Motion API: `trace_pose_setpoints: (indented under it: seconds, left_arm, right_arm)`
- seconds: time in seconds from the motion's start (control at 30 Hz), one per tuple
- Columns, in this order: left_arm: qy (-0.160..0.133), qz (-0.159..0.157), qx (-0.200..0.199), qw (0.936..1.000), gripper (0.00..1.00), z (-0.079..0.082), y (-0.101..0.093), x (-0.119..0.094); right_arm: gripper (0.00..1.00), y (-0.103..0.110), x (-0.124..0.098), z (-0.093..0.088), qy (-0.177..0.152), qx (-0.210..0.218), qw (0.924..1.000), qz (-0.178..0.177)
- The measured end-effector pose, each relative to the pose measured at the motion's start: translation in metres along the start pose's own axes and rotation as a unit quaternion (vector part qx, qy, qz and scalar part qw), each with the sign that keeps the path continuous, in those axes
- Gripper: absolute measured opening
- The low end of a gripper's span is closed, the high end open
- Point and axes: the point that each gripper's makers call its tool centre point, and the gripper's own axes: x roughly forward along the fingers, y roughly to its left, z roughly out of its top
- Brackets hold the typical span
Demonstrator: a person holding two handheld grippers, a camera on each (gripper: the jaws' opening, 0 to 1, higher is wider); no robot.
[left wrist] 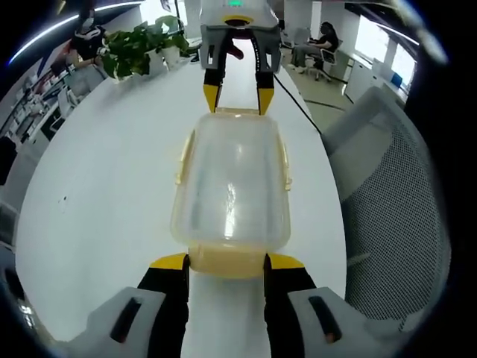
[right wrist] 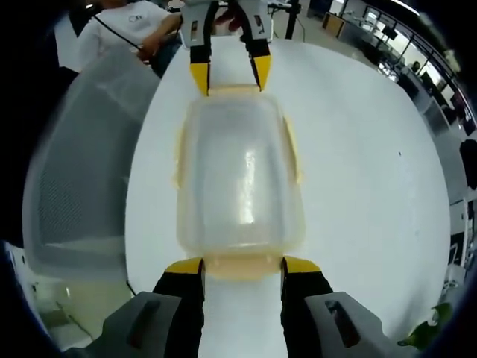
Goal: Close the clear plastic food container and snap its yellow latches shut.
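Note:
The clear plastic food container [left wrist: 231, 179] lies lengthwise on the white table [left wrist: 97, 186], its lid resting on top. My left gripper [left wrist: 229, 262] is open, its yellow-tipped jaws flanking the yellow end latch [left wrist: 227, 262] nearest it. At the far end, my right gripper [left wrist: 238, 97] straddles the other end latch. From the right gripper view the container [right wrist: 238, 179] looks the same. There, my right gripper [right wrist: 244, 266] stands open around its near latch [right wrist: 242, 267], and the left gripper [right wrist: 229, 78] is opposite. The side latches [right wrist: 292, 149] flare outward.
A grey mesh office chair [left wrist: 387, 186] stands close beside the table's edge, also seen in the right gripper view [right wrist: 82, 164]. A potted plant [left wrist: 138, 45] sits at the table's far end. A black cable [left wrist: 298, 101] runs along the table. A person in a white shirt [right wrist: 127, 22] is behind.

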Motion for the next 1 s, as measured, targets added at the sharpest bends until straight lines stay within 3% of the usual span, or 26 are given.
trace_pose_setpoints:
  seconds: [1.0]
  left_arm:
    - [-0.005, -0.007, -0.006, 0.9999, 0.38, 0.006, -0.001, 0.009]
  right_arm:
    - [0.39, -0.001, 0.001, -0.011, -0.007, 0.01, 0.9999, 0.006]
